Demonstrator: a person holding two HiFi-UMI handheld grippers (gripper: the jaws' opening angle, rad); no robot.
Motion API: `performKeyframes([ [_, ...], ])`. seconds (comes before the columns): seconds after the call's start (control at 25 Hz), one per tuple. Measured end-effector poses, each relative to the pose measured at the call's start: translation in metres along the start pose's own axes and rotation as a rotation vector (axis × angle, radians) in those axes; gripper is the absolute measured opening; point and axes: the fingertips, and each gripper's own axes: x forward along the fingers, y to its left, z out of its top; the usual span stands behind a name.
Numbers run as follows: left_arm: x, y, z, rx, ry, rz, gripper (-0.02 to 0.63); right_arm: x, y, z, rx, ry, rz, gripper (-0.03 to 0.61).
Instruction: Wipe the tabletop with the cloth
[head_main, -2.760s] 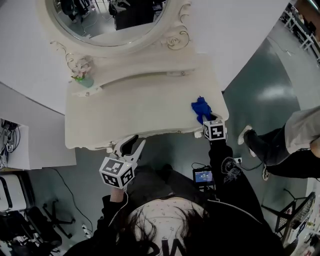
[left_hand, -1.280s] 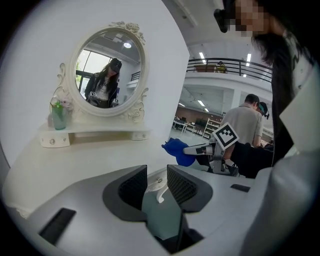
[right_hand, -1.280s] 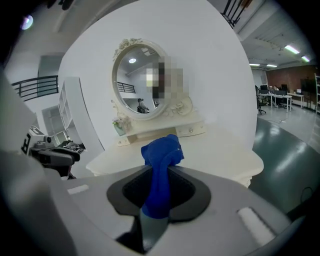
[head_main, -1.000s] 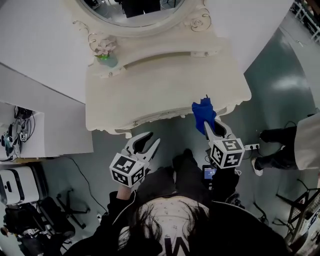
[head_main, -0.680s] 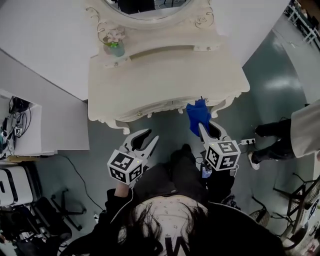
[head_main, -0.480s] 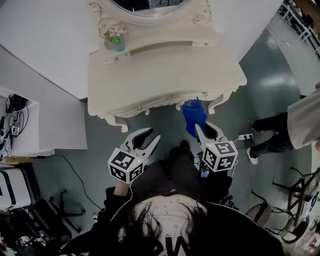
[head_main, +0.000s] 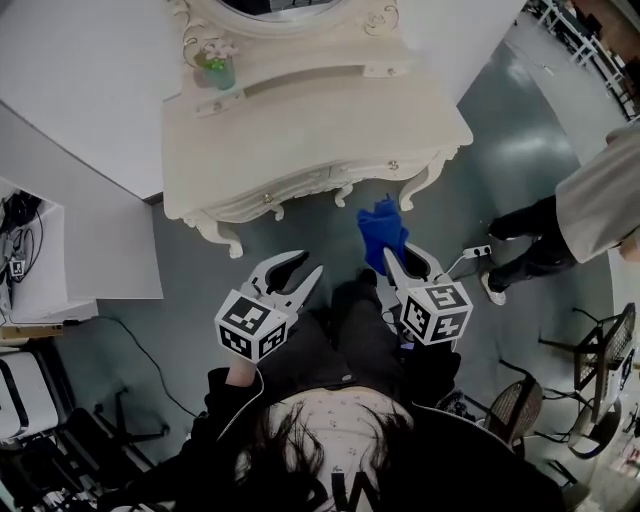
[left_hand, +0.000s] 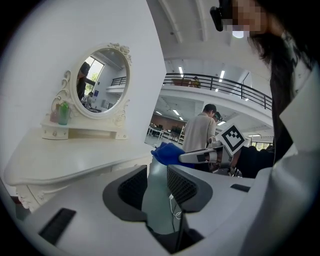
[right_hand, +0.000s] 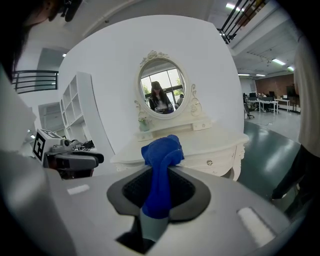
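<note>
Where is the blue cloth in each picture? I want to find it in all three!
Head view: the blue cloth is right of the middle, at the tip of the right claw, just below the white dressing table.
Left gripper view: near the middle, right of the table.
Right gripper view: dead centre, pinched in the claw, in front of the table.
Shared landmark: the white dressing table.

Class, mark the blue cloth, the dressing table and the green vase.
blue cloth (right_hand: 161, 150): right gripper view, its bunched upper part.
dressing table (head_main: 300, 130): head view, bare tabletop.
green vase (head_main: 220, 73): head view, its body.
</note>
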Motion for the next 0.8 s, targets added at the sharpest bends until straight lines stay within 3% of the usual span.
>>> performKeyframes([
  [0.8, 0.019, -0.038, -0.011, 0.074, 0.047, -0.106, 0.124, -0.043, -0.012, -0.013, 0.035, -0.026, -0.031, 0.086],
])
